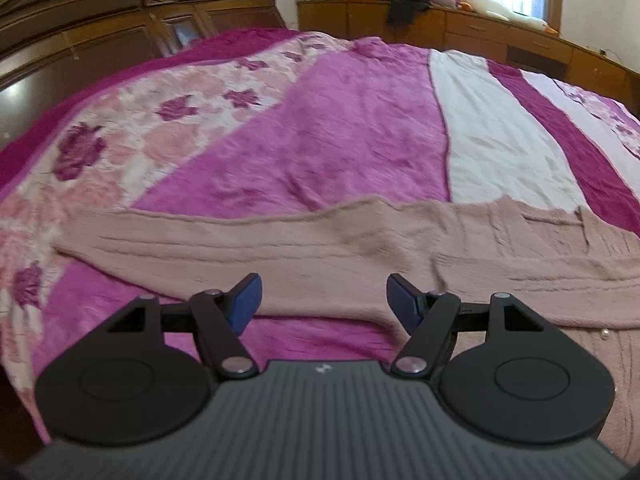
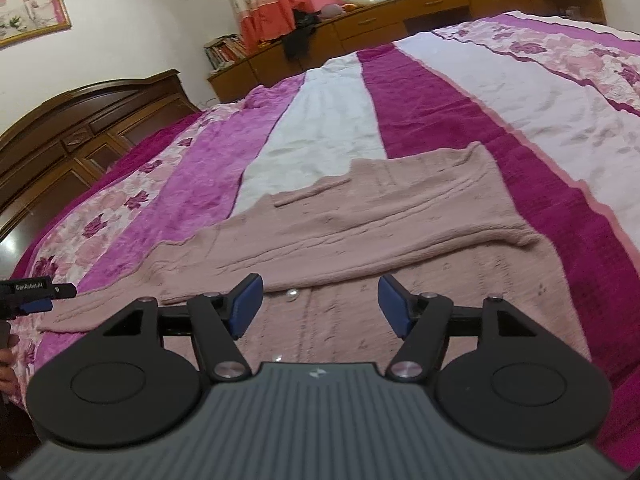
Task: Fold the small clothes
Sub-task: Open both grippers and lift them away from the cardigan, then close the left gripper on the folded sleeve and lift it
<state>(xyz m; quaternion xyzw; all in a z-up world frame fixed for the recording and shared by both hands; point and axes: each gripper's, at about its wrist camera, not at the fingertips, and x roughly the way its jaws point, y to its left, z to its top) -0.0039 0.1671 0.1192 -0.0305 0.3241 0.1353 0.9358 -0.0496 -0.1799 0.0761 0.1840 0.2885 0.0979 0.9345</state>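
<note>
A dusty-pink knitted cardigan point(image 1: 360, 248) lies flat on the bed, with a sleeve folded across its body; it also shows in the right wrist view point(image 2: 380, 220). A white pearl button point(image 2: 291, 294) sits on its front. My left gripper point(image 1: 323, 300) is open and empty, hovering over the sleeve's near edge. My right gripper point(image 2: 320, 304) is open and empty above the cardigan's front. The left gripper's tip point(image 2: 38, 294) shows at the left edge of the right wrist view.
The bed has a pink, magenta and white striped floral bedspread point(image 1: 340, 120). A dark wooden headboard point(image 1: 100, 20) stands at the left. Wooden cabinets point(image 2: 420, 20) with books and dark clothes run under the window.
</note>
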